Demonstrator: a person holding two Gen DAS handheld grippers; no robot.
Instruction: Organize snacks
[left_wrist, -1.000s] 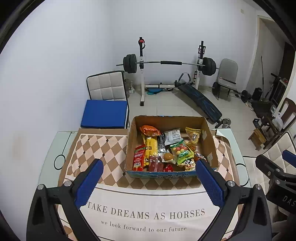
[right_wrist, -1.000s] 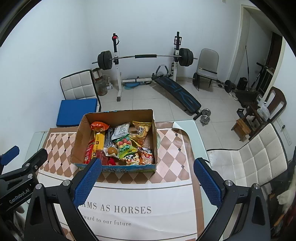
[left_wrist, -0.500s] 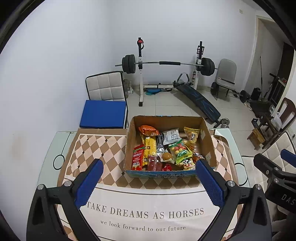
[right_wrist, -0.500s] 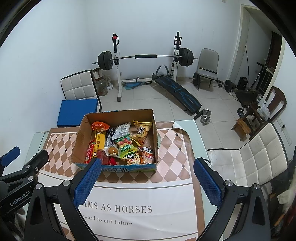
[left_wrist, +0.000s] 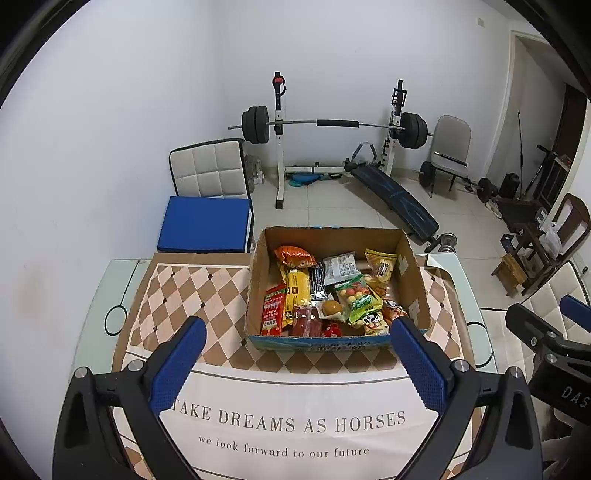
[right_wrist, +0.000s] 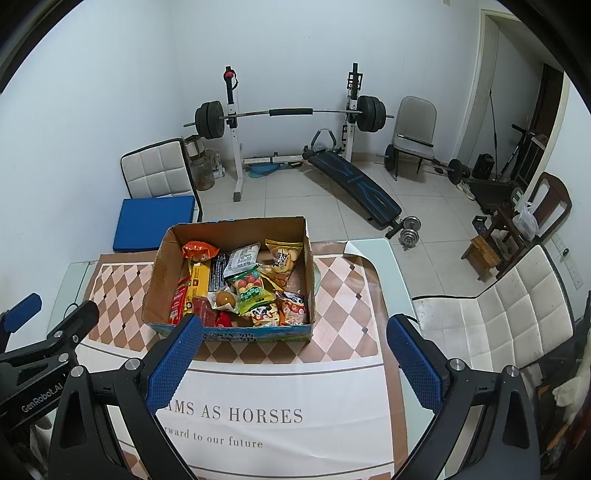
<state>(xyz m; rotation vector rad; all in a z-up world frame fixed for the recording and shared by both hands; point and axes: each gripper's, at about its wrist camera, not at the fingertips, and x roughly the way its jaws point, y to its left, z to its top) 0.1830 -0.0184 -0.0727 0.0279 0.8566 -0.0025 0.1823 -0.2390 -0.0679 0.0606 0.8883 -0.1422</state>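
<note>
An open cardboard box (left_wrist: 258, 280) stands on the table, also in the right wrist view (right_wrist: 157, 273). It holds several snack packets: an orange bag (left_wrist: 293, 255), a yellow pack (left_wrist: 295, 290), a red pack (left_wrist: 272, 309), a green candy bag (left_wrist: 358, 297) and a yellow bag (left_wrist: 380, 264). My left gripper (left_wrist: 297, 363) is open and empty, held above the tablecloth in front of the box. My right gripper (right_wrist: 293, 360) is open and empty, to the right of the left one, also short of the box.
A checkered tablecloth (left_wrist: 192, 295) with printed words covers the glass table (left_wrist: 92, 302). A chair with a blue cushion (left_wrist: 205, 223) stands behind the table. A white padded chair (right_wrist: 495, 325) is at the right. A barbell rack (left_wrist: 332, 125) and bench stand on the floor beyond.
Both grippers have stayed open. The views have shifted only slightly; the box and snacks have not moved.
</note>
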